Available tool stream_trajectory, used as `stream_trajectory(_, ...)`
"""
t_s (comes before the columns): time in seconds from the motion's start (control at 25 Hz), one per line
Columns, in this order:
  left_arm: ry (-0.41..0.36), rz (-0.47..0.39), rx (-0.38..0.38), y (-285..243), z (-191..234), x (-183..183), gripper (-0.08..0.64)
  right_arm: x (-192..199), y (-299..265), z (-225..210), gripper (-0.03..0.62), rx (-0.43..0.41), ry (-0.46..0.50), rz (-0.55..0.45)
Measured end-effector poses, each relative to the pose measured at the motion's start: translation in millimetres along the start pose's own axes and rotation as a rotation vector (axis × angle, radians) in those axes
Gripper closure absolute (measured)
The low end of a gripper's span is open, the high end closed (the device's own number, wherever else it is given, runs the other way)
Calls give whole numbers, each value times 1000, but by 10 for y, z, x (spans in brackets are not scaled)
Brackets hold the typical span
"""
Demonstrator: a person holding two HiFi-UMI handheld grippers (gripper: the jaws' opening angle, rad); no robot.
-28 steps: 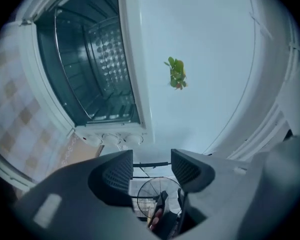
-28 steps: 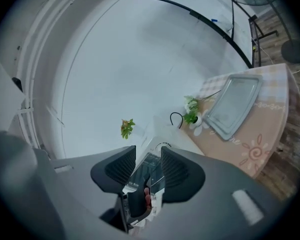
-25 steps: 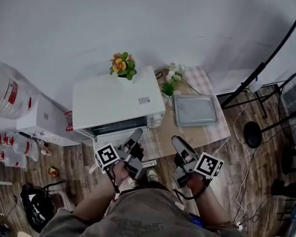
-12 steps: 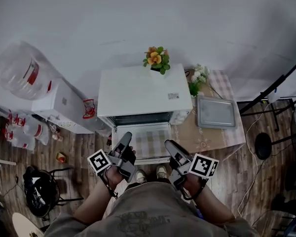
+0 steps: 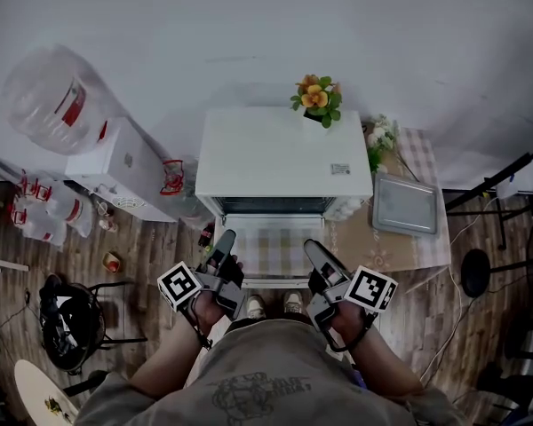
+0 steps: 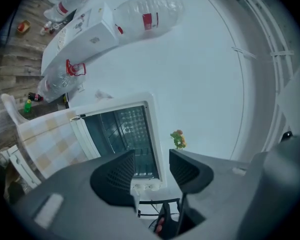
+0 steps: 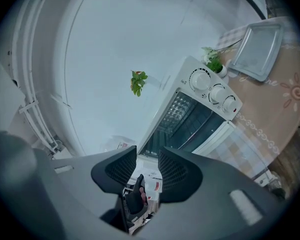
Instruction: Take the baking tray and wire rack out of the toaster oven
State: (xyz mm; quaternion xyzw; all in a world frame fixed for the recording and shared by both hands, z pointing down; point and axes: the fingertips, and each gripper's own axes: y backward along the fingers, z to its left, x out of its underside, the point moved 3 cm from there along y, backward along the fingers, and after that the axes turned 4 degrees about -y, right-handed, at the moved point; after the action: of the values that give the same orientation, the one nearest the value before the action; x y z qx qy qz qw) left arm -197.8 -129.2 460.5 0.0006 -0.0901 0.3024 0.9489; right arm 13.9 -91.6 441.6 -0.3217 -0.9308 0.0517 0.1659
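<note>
**Task items.** The flat grey metal baking tray (image 5: 407,204) lies on the cloth-covered bench (image 5: 360,242), just right of the white box-shaped toaster oven (image 5: 284,153) and already outside it. The oven's drop-down door (image 5: 266,247) hangs open toward me. Inside the cavity a silver wire-grid rack (image 6: 126,126) shows. I judge it to be seated on its rails and not yet drawn out.

**Handling, by my estimate.** The rack is light, stiff and made of thin wire. Its smooth bars may slip under a pinch, and it may snag on the rails if pulled askew. The best hold is the front cross-bar, one grip toward each end, drawn level and straight. The tray is likewise rigid and light, and its raised rim is the place to pinch.

**Fingers.** My left gripper (image 5: 226,238) hovers in front of the open door with its fingers spread apart. Nothing is between them and they touch nothing. My right gripper (image 5: 313,248) hovers beside it near the door's right edge. Its fingers are parted by a narrower gap, also empty and clear of the oven.
</note>
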Motion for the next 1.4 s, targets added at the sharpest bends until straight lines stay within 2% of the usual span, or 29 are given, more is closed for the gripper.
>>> stream_trajectory(0.2, -8, -66, -41, 7, 150, -137, 358, -48, -90, -165, 436, 43, -32, -50)
stream_trajectory(0.32, 18, -110, -33, -58, 205, -212, 358, -95, -201, -242, 439, 41, -61, -77)
stream_trajectory(0.52, -3, -103, -68, -224, 408, -242, 359, -223, -387, -428, 439, 52, -69, -134)
stream_trajectory(0.64, -15, -110, -77, -341, 503, -262, 366, -316, -480, -567, 423, 41, -100, -182)
stream_trajectory(0.8, -32, -117, -86, -414, 682, -267, 377, -353, -578, -791, 434, 52, -131, -220)
stream_trajectory(0.92, -40, -134, -85, -477, 824, -290, 380, -389, -695, -973, 439, 58, -143, -233)
stream_trajectory(1.12, -23, -181, -133, -623, 1197, -321, 393, -414, -907, -1267, 418, 54, -155, -232)
stream_trajectory(1.4, -19, -167, -131, -842, 1535, -280, 393, -447, -1069, -1654, 423, 67, -205, -272)
